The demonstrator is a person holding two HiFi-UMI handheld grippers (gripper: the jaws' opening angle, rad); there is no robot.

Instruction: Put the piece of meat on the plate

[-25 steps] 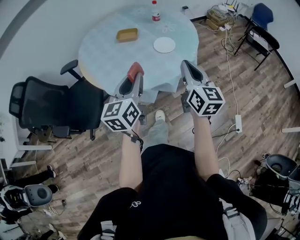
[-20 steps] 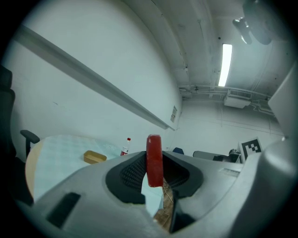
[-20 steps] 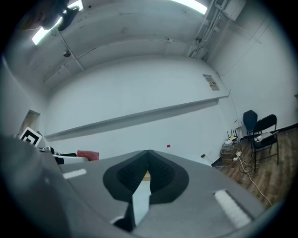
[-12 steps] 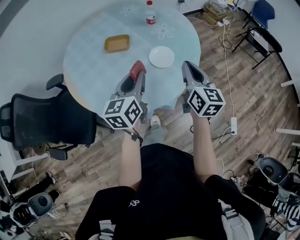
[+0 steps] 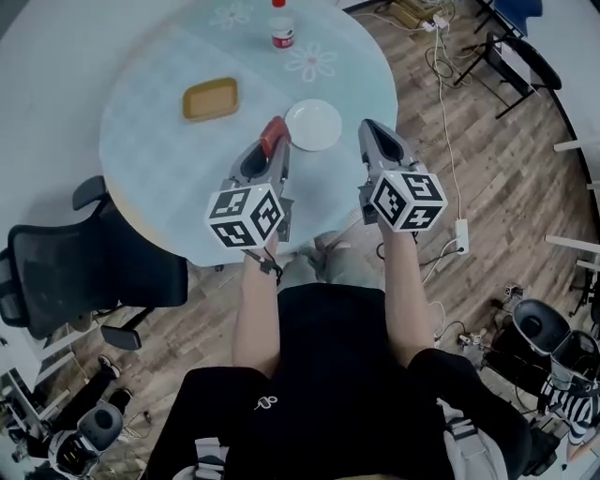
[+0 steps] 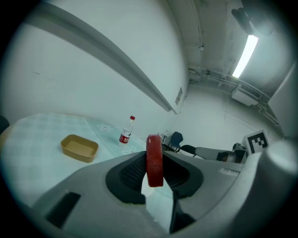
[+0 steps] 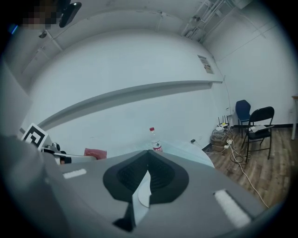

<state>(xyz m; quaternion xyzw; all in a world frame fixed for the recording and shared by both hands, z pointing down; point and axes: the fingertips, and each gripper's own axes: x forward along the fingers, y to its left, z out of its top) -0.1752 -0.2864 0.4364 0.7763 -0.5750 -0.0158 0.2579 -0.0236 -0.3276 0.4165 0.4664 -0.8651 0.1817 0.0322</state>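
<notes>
The piece of meat [image 5: 273,136], a red slab, stands on edge between the pads of my left gripper [image 5: 272,145], which is shut on it. In the left gripper view the meat [image 6: 154,160] sticks up from that gripper [image 6: 154,163]. The white plate [image 5: 313,124] lies on the round table [image 5: 159,159], just ahead and right of the meat. My right gripper [image 5: 373,141] hovers over the table's near right edge, shut and empty, level with the plate. In the right gripper view its tips [image 7: 148,155] meet, and the meat [image 7: 95,152] shows at the left.
A tan tray [image 5: 210,98] lies left of the plate and a bottle [image 5: 282,28] with a red label stands at the table's far side. A black office chair [image 5: 84,272] is at the table's near left. Cables and a power strip [image 5: 460,234] lie on the wood floor, right.
Both grippers have moved forward from over the floor to over the table's near edge. The meat stays in the left jaws and now sits close to the plate.
</notes>
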